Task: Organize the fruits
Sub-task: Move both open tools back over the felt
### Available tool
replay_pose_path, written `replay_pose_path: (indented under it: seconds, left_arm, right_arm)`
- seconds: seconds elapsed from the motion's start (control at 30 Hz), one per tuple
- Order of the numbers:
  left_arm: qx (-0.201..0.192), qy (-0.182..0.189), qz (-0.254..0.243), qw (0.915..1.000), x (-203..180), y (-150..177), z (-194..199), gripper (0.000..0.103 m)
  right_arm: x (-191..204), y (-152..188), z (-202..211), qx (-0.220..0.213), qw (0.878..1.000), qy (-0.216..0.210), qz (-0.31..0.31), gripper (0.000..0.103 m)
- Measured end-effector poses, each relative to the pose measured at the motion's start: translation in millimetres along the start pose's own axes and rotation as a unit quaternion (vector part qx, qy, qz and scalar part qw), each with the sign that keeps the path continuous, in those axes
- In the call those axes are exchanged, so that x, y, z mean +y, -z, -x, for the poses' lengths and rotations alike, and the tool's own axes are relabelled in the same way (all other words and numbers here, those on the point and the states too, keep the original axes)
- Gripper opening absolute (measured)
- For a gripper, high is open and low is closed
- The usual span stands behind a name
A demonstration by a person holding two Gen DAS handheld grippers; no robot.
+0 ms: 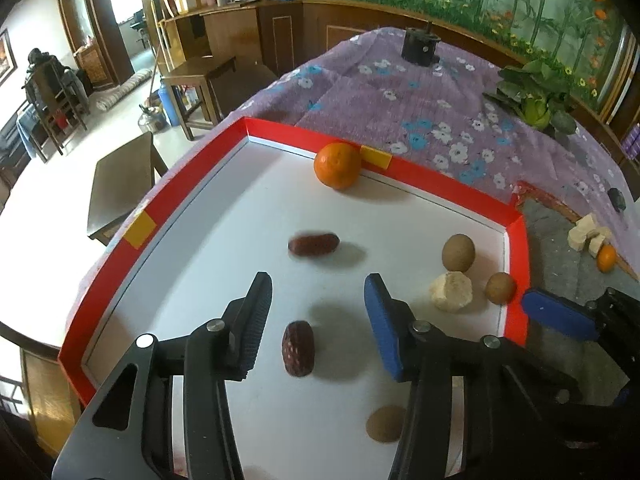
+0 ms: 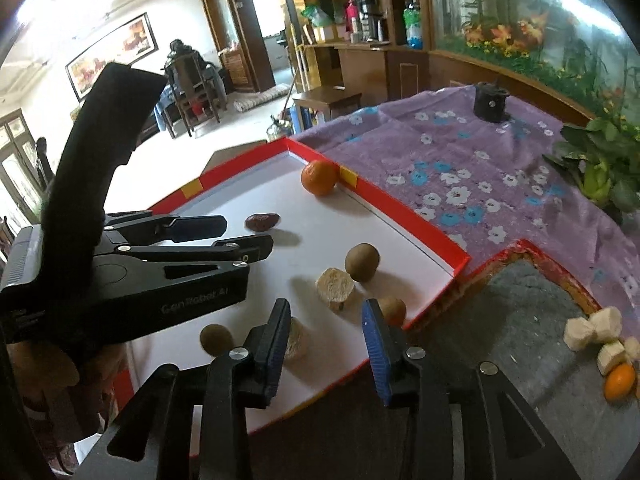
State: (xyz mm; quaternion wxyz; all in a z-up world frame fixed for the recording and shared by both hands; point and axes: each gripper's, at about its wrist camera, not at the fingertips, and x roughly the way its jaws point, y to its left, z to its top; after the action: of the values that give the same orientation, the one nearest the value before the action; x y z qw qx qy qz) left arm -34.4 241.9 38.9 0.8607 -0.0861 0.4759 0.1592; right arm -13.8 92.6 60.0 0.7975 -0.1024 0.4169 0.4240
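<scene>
Purple floral cloth covers the surface under the red-rimmed tray (image 1: 416, 168). Left hand-held gripper (image 1: 316, 320) is spread over a wrinkled red date (image 1: 298, 348); the right hand-held gripper (image 2: 326, 344) is spread, empty. Light, firm date: pinch its middle.

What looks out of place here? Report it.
One small orange fruit and several pale chunks lie outside on the grey mat, while the other fruit sits in the red-rimmed white tray. Nothing looks spilled or damaged.
</scene>
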Motion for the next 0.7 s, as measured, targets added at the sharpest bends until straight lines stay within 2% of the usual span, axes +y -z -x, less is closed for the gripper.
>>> replay_pose_path:
  seconds: [0.2,0.7]
  left_arm:
    - [-0.012,-0.001,-0.007,0.9999,-11.8,8.6,15.1,0.05]
    - [-0.024,0.032,-0.046,0.9981,-70.2,26.1,39.4,0.05]
  right_arm:
    - [-7.0,14.0,21.9,-0.01,1.0,0.013,-0.015,0.041]
    - [-43.5,54.6,62.5,-0.022,0.996,0.054,-0.069,0.042]
